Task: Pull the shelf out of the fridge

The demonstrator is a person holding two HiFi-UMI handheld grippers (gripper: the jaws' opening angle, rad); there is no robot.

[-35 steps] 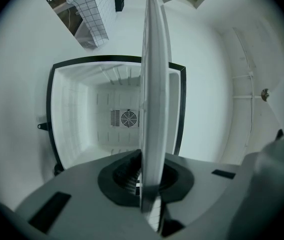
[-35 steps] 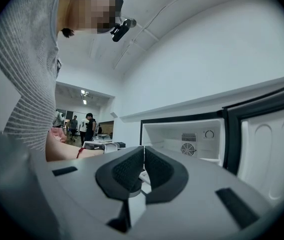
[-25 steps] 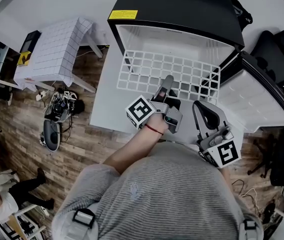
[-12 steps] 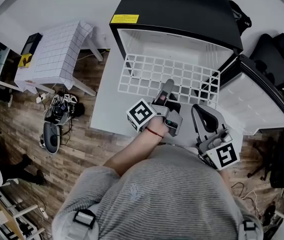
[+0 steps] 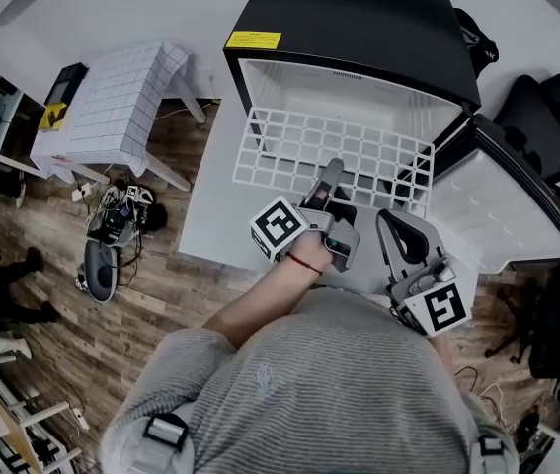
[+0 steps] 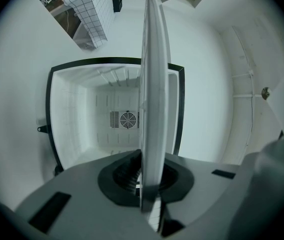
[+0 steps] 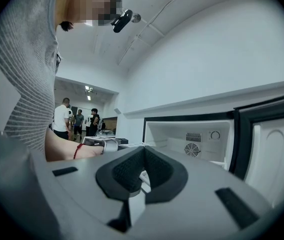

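Centre frame: your left gripper point(image 5: 331, 169) clamps the shelf point(image 5: 270, 182) by its front edge, roughly half out of the fridge point(image 5: 359, 18); right gripper point(image 5: 388, 215) closed, empty. Risk: one-sided pull skews it, jamming.

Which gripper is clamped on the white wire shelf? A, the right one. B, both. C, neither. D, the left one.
D: the left gripper is shut on the front edge of the shelf, while the right gripper sits beside it holding nothing.
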